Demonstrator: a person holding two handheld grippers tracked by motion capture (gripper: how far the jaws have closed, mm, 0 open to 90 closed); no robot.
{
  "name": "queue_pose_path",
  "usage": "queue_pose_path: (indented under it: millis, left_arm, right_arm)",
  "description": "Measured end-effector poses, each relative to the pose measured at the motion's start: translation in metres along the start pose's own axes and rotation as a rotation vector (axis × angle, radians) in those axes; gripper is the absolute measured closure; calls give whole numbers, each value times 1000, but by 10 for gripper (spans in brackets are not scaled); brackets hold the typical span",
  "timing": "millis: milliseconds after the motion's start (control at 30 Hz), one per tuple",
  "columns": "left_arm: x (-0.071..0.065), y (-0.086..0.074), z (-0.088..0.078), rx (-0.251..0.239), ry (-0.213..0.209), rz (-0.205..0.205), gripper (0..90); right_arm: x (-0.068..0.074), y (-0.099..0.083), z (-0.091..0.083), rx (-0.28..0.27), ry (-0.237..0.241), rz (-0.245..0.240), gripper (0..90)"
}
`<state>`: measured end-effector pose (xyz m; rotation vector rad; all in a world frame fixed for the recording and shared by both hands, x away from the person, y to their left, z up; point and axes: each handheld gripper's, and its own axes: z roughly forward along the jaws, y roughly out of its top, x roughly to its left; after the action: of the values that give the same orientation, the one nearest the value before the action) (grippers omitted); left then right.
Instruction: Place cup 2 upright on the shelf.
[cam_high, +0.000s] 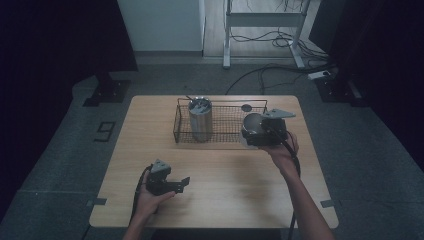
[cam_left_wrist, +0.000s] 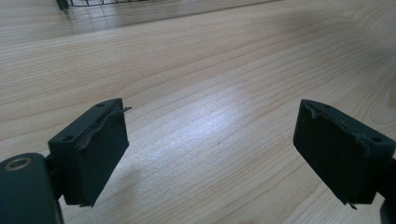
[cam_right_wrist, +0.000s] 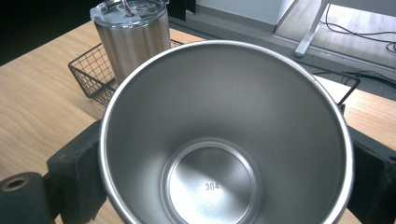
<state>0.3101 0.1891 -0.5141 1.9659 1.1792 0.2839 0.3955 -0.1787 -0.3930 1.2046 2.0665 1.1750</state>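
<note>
Wooden table (cam_high: 215, 195) with a black wire basket (cam_high: 227, 127) near its far edge; all places below taken from the basket. A lidded steel tumbler (cam_high: 200, 119) stands upright inside the basket's left end. High view: right gripper (cam_high: 257, 131) sits at the basket's right end, over its front corner, with a pale rounded shape at its jaws, too small to read there. Right gripper view settles it: an open-topped steel cup (cam_right_wrist: 224, 140), mouth toward the camera, "304" stamped on its floor, is pinched between the two black jaws, one pressing each side wall. That view also shows the tumbler's clear lid (cam_right_wrist: 128, 9) and a basket corner behind the cup. Left gripper (cam_high: 175, 185) lies well toward the near side of the basket, low over bare table. Left gripper view: jaws spread wide, nothing between them, wood grain beneath, basket's lower edge (cam_left_wrist: 93, 2) just at top.
</note>
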Motion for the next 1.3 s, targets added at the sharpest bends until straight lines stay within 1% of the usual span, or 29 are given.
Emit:
queue_pose_path:
  millis: [67,633,800,1300]
  left_arm:
    - [-1,0,1,1,-2,6,103]
    - [-2,0,2,7,-5,12,103]
    - [-2,-1,2,9,-5,12,103]
    - [-3,-1,2,8,-12,8,103]
  right_arm:
    - [-1,1,2,-1,4,4,64]
    - [-9,10,15,1,-5,13,64]
    - [-10,13,19,4,-4,13,64]
    - [-18,23,27,10,-18,20,64]
